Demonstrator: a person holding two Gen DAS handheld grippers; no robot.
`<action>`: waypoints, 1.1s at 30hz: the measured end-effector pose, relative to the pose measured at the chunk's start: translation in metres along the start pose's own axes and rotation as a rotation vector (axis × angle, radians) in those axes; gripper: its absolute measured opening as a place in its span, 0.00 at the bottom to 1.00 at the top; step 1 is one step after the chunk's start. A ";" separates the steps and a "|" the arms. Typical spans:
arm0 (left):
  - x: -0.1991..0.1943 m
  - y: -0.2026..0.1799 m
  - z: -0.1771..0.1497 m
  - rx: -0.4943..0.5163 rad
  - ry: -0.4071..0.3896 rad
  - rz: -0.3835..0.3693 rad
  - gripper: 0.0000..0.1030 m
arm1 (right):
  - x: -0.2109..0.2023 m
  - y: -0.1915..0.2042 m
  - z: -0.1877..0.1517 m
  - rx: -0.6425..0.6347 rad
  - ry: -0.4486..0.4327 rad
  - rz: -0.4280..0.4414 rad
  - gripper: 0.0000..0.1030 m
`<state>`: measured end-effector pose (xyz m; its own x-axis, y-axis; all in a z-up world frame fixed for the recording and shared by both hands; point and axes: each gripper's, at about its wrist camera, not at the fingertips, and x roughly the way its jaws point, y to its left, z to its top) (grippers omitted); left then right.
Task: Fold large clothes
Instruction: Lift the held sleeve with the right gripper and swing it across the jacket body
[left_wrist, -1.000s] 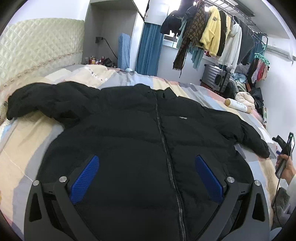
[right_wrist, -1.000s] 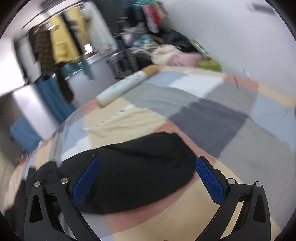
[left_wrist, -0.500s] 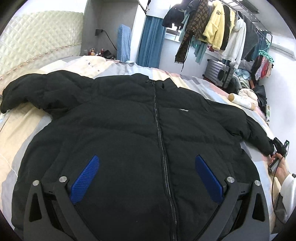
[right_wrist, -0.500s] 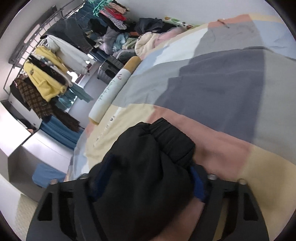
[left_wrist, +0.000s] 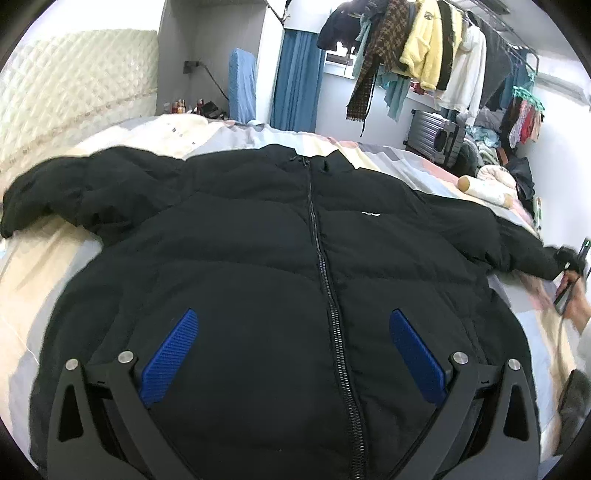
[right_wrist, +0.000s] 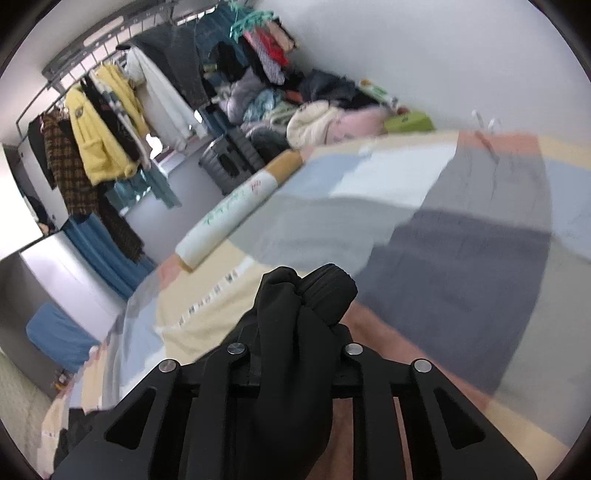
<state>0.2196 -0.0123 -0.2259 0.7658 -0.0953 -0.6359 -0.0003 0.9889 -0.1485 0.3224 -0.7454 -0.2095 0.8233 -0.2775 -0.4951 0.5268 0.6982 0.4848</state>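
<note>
Since a second ago right gripper (right_wrist: 301, 314) went from spread wide over the sleeve cuff (right_wrist: 325, 291) to clamped on it; fingers now pinched together, black fabric bunched between them and poking out ahead of the tips. Bedspread (right_wrist: 461, 258) under the cuff looks motion-blurred, so can't say for sure whether the cuff is lifted off it or dragging. Left view has pushed in lower over the jacket since then, hem end filling more of the frame.

Left gripper (left_wrist: 291, 362) wide apart, blue pads (left_wrist: 171, 356) hovering over the lower front of the black puffer jacket (left_wrist: 258, 240), nothing between them. Zipper (left_wrist: 325, 280) runs ahead from just inside the right-hand pad up to the collar. Jacket lies flat, front up, zipped, on the patchwork bedspread (left_wrist: 33, 273). Far left sleeve (left_wrist: 55, 192) stretched out toward the quilted headboard (left_wrist: 74, 85). Far right sleeve pulled out straight, its end at the right gripper (left_wrist: 570, 273) near frame edge, person's hand (left_wrist: 581, 310) just behind it.

Ahead-left of right gripper: long roll pillow (right_wrist: 236, 206) on the bed edge. Beyond it clothes rack (right_wrist: 110, 99) with yellow and white coats, grey suitcase (right_wrist: 229, 158) below.
</note>
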 end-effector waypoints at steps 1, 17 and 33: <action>-0.001 0.000 0.000 0.012 -0.005 0.002 1.00 | -0.004 0.004 0.005 -0.011 -0.009 -0.008 0.11; -0.055 0.036 0.015 0.090 -0.140 0.034 1.00 | -0.128 0.146 0.072 -0.156 -0.130 0.028 0.11; -0.101 0.079 0.015 0.054 -0.212 -0.028 1.00 | -0.265 0.402 -0.008 -0.456 -0.194 0.341 0.12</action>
<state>0.1521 0.0775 -0.1626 0.8832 -0.1024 -0.4577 0.0530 0.9914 -0.1195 0.3146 -0.3860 0.1109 0.9761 -0.0731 -0.2046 0.1176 0.9697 0.2142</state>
